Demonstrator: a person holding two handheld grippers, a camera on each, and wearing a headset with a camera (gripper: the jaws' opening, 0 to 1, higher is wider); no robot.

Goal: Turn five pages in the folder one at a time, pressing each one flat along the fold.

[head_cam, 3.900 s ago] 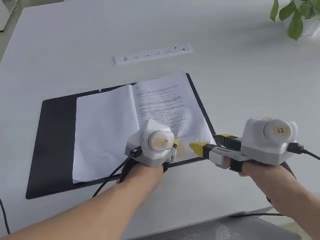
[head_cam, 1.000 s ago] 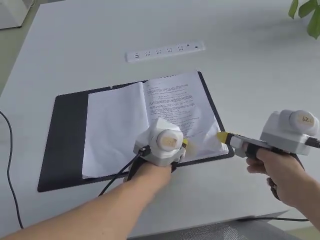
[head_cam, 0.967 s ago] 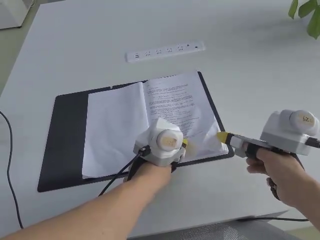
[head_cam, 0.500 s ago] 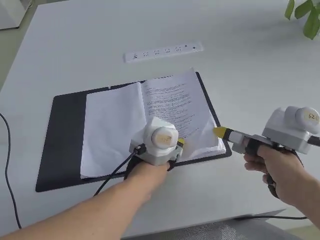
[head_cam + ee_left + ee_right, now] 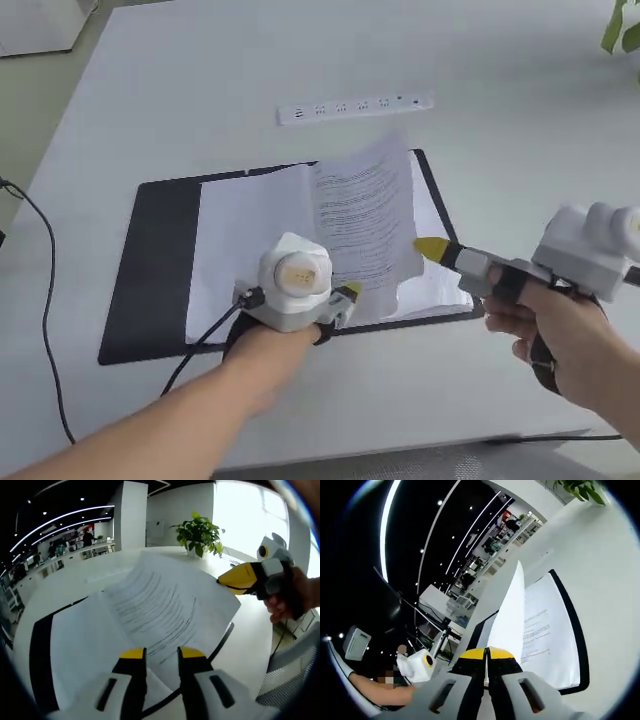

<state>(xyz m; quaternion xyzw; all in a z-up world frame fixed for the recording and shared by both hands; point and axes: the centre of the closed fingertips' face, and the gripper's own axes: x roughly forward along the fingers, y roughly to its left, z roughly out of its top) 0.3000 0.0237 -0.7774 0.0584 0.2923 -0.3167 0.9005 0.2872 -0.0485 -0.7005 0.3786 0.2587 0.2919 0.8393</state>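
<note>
The right gripper has its jaws pressed together on the free right edge of a printed page. In the right gripper view the sheet rises edge-on from between the yellow tips. The page is lifted off the right-hand stack, with its outer edge raised and its inner edge down at the fold. Its long axis runs away from the person and the printed side faces up and towards the left.

The left gripper sits at the near edge of the paper, close to the fold. Its jaws are a narrow gap apart and grip nothing. Whether the tips touch the sheet cannot be told.

The black folder lies open and flat on the white table. Its long side runs left to right, and its fold points away from the person. Blank sheets cover its left half. A white power strip lies beyond the folder, apart from it.
</note>
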